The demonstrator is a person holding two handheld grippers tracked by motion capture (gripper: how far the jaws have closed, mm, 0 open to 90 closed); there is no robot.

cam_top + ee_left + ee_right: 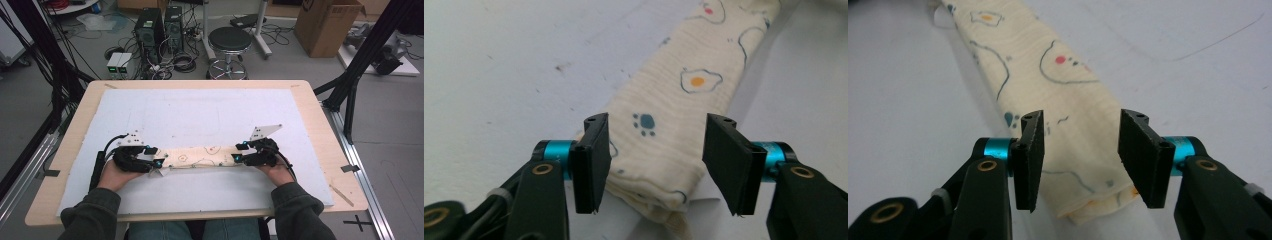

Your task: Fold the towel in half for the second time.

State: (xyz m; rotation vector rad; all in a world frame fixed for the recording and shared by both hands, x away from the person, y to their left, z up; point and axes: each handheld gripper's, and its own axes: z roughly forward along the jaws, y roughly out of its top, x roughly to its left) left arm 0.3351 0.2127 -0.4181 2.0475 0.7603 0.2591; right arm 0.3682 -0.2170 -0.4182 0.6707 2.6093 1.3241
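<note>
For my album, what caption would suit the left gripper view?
Open black tongs straddle one end of a folded cream cloth printed with fried eggs and paw prints.

Evenly and softly lit from overhead, with no hard glare anywhere. From the high view, bright on the white foam mat (pixel 200 115) covering the pale wooden table (pixel 320 150), dimmer on the grey floor and cluttered far corners; slightly soft and low in detail overall, with straight edges bowing a little toward the frame borders. In the left gripper view, sharpest on the cream printed folded cloth (pixel 674 125) near the jaws, softening toward the top; faint shadow under the cloth's right edge. In the right gripper view, similarly bright, washed-out mat, mild blur on the nearest black parts at the bottom, dark vignetting in the top-left corner.
</note>
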